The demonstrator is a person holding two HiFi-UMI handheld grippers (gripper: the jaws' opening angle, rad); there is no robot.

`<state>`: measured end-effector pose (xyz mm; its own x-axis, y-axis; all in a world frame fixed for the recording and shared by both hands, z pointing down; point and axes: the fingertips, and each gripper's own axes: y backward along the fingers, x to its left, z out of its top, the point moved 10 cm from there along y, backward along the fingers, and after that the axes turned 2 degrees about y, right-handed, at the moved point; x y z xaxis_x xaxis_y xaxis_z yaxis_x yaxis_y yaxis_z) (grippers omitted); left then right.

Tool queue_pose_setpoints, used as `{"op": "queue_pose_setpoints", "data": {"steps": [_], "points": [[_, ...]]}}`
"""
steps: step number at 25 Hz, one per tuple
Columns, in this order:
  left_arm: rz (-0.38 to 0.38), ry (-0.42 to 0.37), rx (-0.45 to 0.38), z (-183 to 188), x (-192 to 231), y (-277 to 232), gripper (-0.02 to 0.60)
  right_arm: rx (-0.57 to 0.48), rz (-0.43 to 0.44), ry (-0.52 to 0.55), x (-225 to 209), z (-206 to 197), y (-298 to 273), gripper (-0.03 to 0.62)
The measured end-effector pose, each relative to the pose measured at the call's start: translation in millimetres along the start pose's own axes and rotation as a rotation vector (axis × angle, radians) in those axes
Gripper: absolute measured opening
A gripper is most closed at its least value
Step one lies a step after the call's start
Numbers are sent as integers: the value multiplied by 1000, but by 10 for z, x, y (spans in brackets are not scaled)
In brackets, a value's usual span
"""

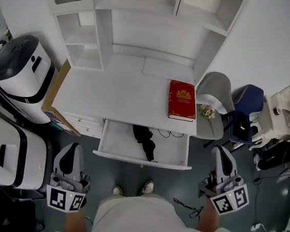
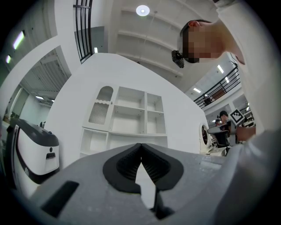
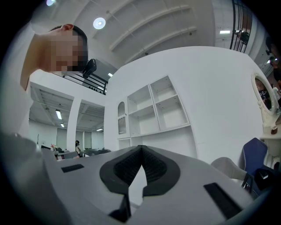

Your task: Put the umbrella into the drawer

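Observation:
A black folded umbrella point(image 1: 146, 139) lies inside the open white drawer point(image 1: 119, 157) under the desk top, seen in the head view. My left gripper point(image 1: 71, 157) hangs low at the left, short of the drawer's front, its tips touching with nothing between them point(image 2: 141, 145). My right gripper point(image 1: 221, 157) hangs at the right of the drawer, also shut and empty point(image 3: 141, 147). Both gripper views look up at the white shelf unit point(image 2: 127, 118), and neither shows the umbrella.
A red book point(image 1: 181, 100) lies on the white desk point(image 1: 111, 90) near its right edge. Two white-and-black machines point(image 1: 19, 74) stand at the left. A grey chair point(image 1: 216, 100), a blue chair point(image 1: 247, 110) and cables on the floor are at the right.

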<state>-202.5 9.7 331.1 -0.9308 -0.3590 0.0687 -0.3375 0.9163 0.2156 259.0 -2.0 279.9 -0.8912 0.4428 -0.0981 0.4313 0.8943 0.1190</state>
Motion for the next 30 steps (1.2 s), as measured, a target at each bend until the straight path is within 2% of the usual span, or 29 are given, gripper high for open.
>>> {"op": "queue_pose_setpoints", "data": {"steps": [12,30], "points": [[29,-10,4,-10,-82,76,14,12,38,0,-52,-60,-82,-2],[22,19,21,-261,-332,-36,14,50,30,11,-309,-190,-9,-2]]}}
